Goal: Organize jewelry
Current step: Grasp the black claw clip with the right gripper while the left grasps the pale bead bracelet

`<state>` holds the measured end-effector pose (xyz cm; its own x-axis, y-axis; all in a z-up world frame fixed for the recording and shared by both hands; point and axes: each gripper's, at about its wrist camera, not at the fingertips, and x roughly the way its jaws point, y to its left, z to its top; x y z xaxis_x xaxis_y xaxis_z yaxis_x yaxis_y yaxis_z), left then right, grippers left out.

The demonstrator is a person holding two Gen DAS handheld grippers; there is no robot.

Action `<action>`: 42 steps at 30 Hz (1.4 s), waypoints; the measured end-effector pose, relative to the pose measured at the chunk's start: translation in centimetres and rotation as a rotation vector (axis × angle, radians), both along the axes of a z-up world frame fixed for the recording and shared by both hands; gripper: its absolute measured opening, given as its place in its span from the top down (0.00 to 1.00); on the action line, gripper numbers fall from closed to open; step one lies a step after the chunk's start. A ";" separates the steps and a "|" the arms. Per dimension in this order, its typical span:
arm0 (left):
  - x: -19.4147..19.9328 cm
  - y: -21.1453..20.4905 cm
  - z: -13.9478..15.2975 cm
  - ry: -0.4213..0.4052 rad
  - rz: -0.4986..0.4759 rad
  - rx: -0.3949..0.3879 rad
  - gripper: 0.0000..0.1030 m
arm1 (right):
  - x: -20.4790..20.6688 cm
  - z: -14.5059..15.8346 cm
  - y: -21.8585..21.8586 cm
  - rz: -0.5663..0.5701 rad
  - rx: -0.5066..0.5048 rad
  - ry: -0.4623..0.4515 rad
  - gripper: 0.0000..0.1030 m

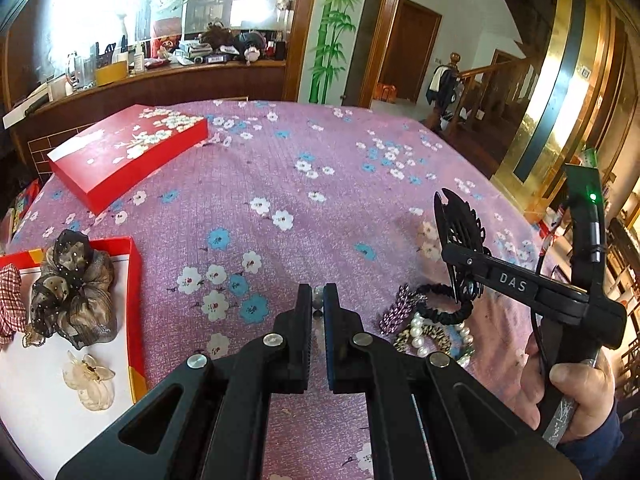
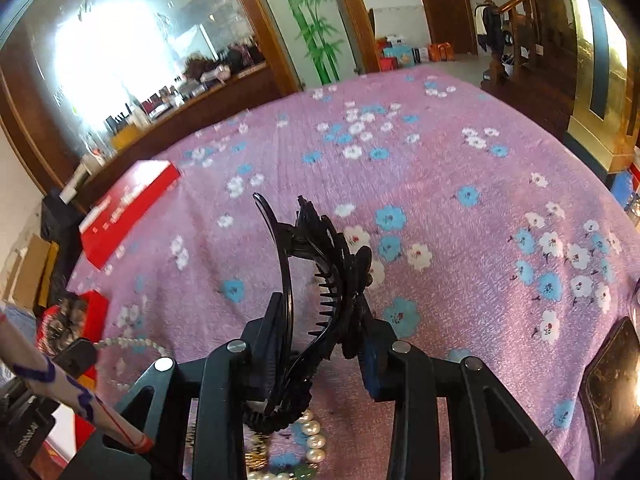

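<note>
My right gripper (image 2: 320, 312) is shut on a large black hair claw clip (image 2: 320, 264) and holds it above the purple floral cloth; it also shows in the left wrist view (image 1: 460, 236). My left gripper (image 1: 317, 300) is nearly closed on a small grey bead (image 1: 318, 294), part of a pearl strand (image 2: 132, 344) that hangs from it in the right wrist view. A pile of pearl bracelets (image 1: 424, 332), a black scrunchie (image 1: 444, 312) and a leopard band lies under the right gripper. The open red box (image 1: 134, 280) at left holds a brown scrunchie (image 1: 74, 284) and a clear clip (image 1: 90, 380).
A red floral box lid (image 1: 128, 152) lies at the far left of the table. A dark tray (image 2: 612, 384) sits at the right edge. A cluttered wooden counter (image 1: 160, 76) stands behind the table. A staircase (image 1: 492, 80) is at the far right.
</note>
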<state>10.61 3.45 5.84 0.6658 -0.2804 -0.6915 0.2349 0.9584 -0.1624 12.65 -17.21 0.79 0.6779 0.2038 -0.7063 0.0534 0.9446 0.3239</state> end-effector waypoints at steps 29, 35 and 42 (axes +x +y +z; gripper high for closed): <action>-1.1 0.9 1.9 -0.106 0.067 -0.018 0.95 | -3.6 4.4 4.1 0.102 -0.044 -0.255 0.66; -1.9 1.2 2.7 -0.199 0.143 0.040 0.95 | -4.0 4.4 5.1 0.126 -0.078 -0.270 0.66; -2.8 1.4 3.6 -0.289 0.197 0.080 0.95 | -4.1 4.4 5.6 0.139 -0.093 -0.276 0.66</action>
